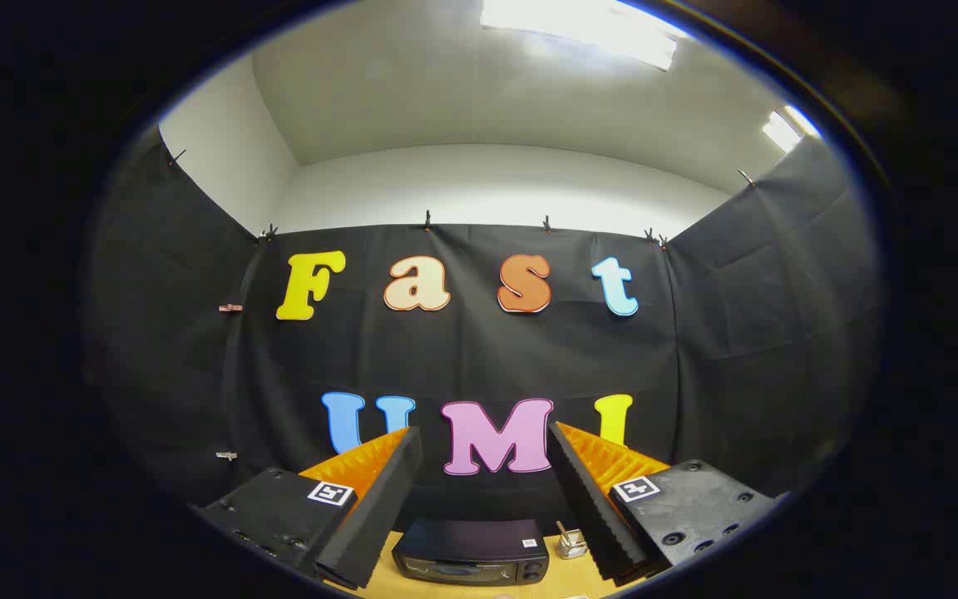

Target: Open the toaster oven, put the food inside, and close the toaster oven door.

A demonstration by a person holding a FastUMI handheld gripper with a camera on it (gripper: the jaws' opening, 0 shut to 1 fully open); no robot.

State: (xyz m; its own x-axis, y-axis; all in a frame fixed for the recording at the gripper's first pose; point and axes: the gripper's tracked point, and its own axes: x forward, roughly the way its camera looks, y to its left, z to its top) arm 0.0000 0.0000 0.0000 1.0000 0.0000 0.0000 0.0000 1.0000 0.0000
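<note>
My gripper (483,437) is held high and level, open, with a wide gap and nothing between its fingers. Far below, seen low down between the fingers, a black toaster oven (471,551) sits on a wooden table (379,574). Its glass door faces me and looks closed. The food is hidden from here.
A small metal object (570,542) stands on the table just right of the oven. Black cloth walls close the booth behind and on both sides of the oven. A white ceiling with bright light panels lies above.
</note>
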